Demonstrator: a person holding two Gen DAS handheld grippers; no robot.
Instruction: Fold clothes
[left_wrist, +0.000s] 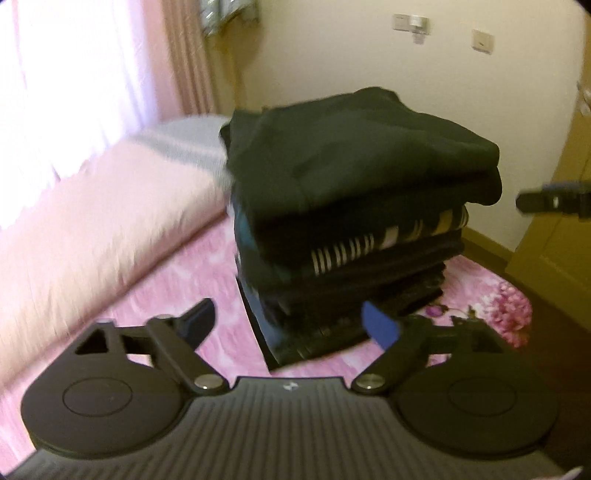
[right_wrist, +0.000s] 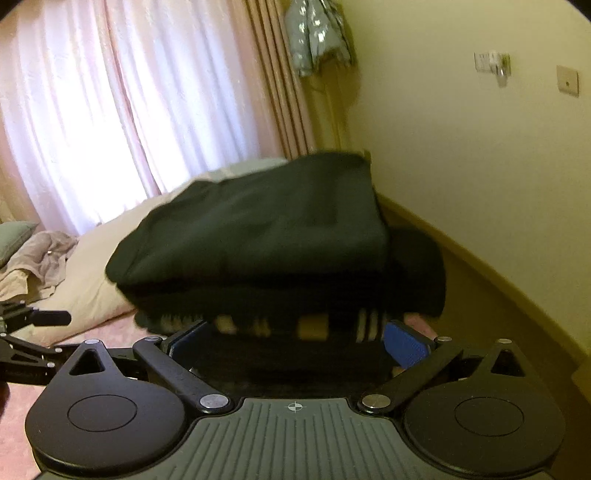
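Observation:
A tall stack of folded dark clothes (left_wrist: 354, 206) stands on the pink floral bed (left_wrist: 207, 266), with a dark green garment (left_wrist: 354, 147) on top and a black-and-white striped piece (left_wrist: 369, 243) in the middle. My left gripper (left_wrist: 291, 325) is open and empty, just in front of the stack's base. My right gripper (right_wrist: 295, 343) is open, its blue pads (right_wrist: 406, 345) on either side of the stack's lower layers (right_wrist: 288, 354), below the dark green top garment (right_wrist: 258, 225). The right gripper's tip also shows in the left wrist view (left_wrist: 546, 199).
A pale pink pillow (left_wrist: 92, 221) lies left of the stack. Pink curtains (right_wrist: 110, 110) hang behind the bed. A cream wall (right_wrist: 461, 147) and wooden baseboard (right_wrist: 498, 266) run on the right. Crumpled cloth (right_wrist: 40, 258) lies at far left. A wooden door (left_wrist: 554, 221) stands on the right.

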